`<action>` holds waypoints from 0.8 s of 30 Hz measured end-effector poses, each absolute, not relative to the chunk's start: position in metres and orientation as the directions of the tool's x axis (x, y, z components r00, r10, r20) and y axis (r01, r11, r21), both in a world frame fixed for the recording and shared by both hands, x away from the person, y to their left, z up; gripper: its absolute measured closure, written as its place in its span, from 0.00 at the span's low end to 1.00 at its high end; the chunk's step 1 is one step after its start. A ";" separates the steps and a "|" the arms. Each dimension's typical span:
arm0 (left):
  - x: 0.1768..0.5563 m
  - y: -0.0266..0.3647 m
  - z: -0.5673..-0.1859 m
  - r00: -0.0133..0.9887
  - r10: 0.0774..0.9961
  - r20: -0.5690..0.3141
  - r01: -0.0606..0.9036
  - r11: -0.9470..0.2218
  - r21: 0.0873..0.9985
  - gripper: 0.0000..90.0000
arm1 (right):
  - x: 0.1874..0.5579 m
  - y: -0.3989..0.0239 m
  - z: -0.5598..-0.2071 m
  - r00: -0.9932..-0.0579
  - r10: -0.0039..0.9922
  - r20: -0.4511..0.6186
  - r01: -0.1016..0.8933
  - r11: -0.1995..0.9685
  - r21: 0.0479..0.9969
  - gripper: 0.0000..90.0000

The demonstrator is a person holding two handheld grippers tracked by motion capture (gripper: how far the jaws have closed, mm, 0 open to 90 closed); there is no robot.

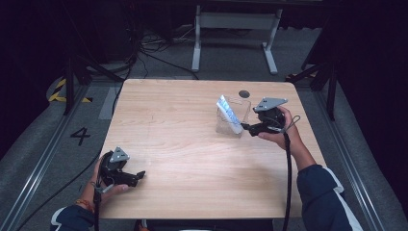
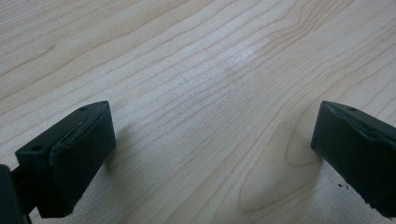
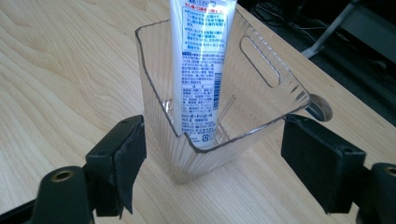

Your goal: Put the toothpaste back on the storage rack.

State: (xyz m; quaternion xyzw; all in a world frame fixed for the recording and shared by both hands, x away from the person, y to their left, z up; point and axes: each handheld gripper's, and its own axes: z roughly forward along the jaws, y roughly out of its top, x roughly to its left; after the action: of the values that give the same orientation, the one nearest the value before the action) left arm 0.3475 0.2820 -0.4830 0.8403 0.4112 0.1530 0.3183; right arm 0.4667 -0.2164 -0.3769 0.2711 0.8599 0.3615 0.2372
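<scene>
Tube [image 3: 198,70] of white plastic is seen leaning inside a clear bin [image 3: 261,100] on the far right part of the tabletop [image 1: 192,144].

Blue and red print is carried on the tube, and its lower end is rested on the bin's floor. The right claw [image 3: 212,161] is held spread, one jaw at each side of the bin's near corner, with nothing pinched. The left claw [image 2: 212,154] is held spread over bare wood at the near left of the tabletop, well apart from the bin, in a hand [image 1: 108,185].
</scene>
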 end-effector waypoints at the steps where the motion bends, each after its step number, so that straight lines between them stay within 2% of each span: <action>1: 0.348 0.282 -0.483 0.615 0.789 -0.005 0.594 -0.459 0.661 0.00 | 0.465 -0.217 -0.377 -0.741 0.636 -0.214 0.293 0.593 0.750 0.25; 24: 0.347 0.282 -0.483 0.615 0.789 -0.005 0.594 -0.459 0.661 0.00 | 0.437 -0.237 -0.385 -0.731 0.640 -0.235 0.302 0.614 0.729 0.23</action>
State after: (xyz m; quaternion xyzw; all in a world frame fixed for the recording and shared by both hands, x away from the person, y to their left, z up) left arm 0.3475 0.2819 -0.4830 0.8402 0.4115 0.1527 0.3184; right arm 0.4368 -0.2372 -0.3847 0.2727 0.8642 0.3446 0.2449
